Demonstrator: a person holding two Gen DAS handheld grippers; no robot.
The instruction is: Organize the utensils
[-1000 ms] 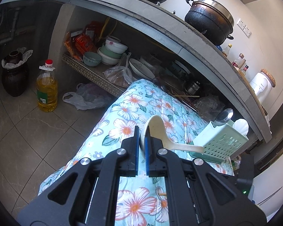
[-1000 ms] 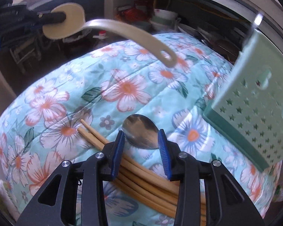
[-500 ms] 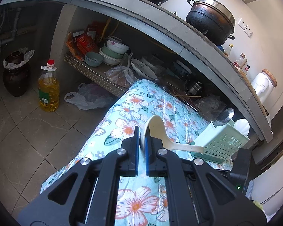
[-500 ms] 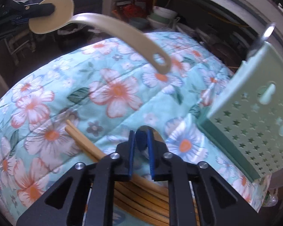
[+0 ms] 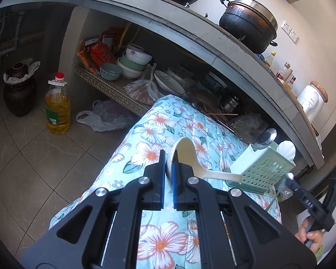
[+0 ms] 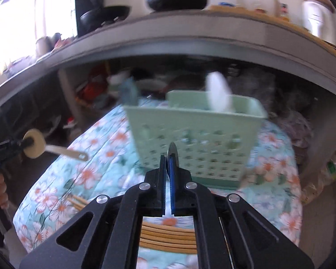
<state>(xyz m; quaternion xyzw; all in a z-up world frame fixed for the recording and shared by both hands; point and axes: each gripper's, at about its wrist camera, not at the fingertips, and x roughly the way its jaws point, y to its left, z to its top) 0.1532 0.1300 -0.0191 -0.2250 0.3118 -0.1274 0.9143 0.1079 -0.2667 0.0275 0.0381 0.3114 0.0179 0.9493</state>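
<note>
A kitchen corner is shown. A low surface covered with a floral quilted cloth (image 5: 159, 139) stands in front of a long grey stone counter (image 5: 190, 33), on which a black pot (image 5: 248, 24), a wok, some bottles and a white jar are set. Beneath it, on a shelf (image 5: 109, 87), bowls, plates and red packets are stacked. On the tiled floor (image 5: 24, 157) an oil bottle (image 5: 57, 107), a dark clay jar and a plastic bag are seen.

The left claw (image 5: 168, 165) is pressed together on the bowl of a cream plastic ladle (image 5: 190, 159), which is held above the cloth with its handle pointing toward a pale green perforated utensil basket (image 5: 262, 168). A metal spoon and a white spoon are stood upright in that basket.

The right claw (image 6: 168, 163) is pinched shut on a metal spoon (image 6: 173, 151), seen edge-on and raised in front of the basket (image 6: 197, 139); this view is blurred. Wooden chopsticks (image 6: 168, 239) are laid on the cloth beneath the claw.
</note>
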